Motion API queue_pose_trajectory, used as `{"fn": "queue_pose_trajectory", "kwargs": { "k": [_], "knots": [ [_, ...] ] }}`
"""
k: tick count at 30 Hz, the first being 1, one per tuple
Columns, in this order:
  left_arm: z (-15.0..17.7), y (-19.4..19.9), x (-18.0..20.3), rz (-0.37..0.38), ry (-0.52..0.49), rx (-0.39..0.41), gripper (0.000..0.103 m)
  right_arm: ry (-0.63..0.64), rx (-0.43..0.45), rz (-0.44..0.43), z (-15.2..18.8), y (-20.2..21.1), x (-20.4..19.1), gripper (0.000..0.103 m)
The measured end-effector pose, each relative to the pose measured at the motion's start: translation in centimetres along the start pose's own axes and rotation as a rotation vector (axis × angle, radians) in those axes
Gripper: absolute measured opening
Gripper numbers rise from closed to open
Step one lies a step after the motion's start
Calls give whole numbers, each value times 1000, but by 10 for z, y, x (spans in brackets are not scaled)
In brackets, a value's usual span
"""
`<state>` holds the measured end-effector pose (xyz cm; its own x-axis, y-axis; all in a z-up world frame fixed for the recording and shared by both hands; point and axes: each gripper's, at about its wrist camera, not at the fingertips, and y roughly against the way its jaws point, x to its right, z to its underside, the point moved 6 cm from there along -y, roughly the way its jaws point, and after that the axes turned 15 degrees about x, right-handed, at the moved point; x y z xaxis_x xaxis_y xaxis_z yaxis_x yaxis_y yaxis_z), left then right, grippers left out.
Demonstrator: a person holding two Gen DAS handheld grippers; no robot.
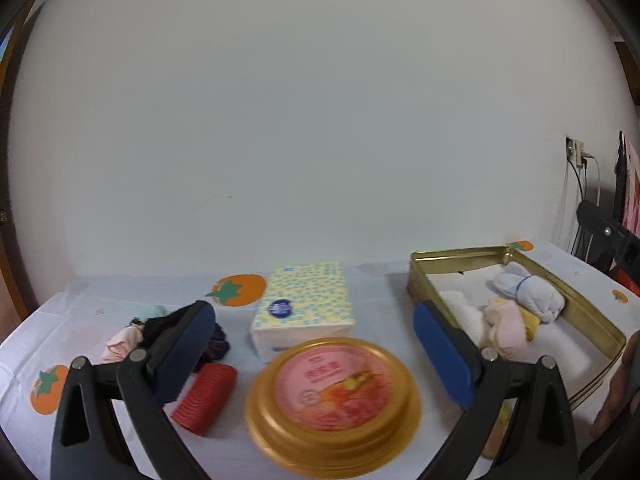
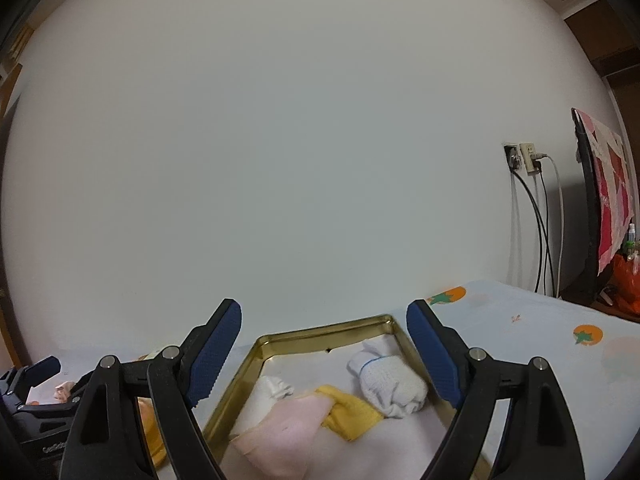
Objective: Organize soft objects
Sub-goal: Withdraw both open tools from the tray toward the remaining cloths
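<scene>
Tissue pack point(image 1: 305, 304), round gold-rimmed lid point(image 1: 334, 404), red ridged roll point(image 1: 205, 396), tomato-print tablecloth point(image 1: 60, 320), wall socket point(image 2: 524, 159)

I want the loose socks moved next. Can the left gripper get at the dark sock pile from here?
Probably yes: the left gripper is open and empty, and the dark sock pile lies uncovered just past its left finger, with only the red roll beside it.

Round gold lid point(image 1: 334, 402) blurred, label unreadable; dark cloth point(image 1: 212, 344) partly hidden behind left claw point(image 1: 314, 328)
</scene>
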<state>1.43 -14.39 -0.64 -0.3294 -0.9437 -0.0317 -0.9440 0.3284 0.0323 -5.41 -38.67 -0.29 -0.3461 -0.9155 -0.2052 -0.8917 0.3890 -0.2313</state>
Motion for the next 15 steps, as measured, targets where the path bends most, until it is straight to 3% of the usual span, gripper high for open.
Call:
{"fn": "queue_pose_trajectory", "kwargs": {
  "k": [15],
  "knots": [
    [7,-1,-88,-96,0,-24,101,-14,-67,-150,19,27,-99,87]
  ]
}}
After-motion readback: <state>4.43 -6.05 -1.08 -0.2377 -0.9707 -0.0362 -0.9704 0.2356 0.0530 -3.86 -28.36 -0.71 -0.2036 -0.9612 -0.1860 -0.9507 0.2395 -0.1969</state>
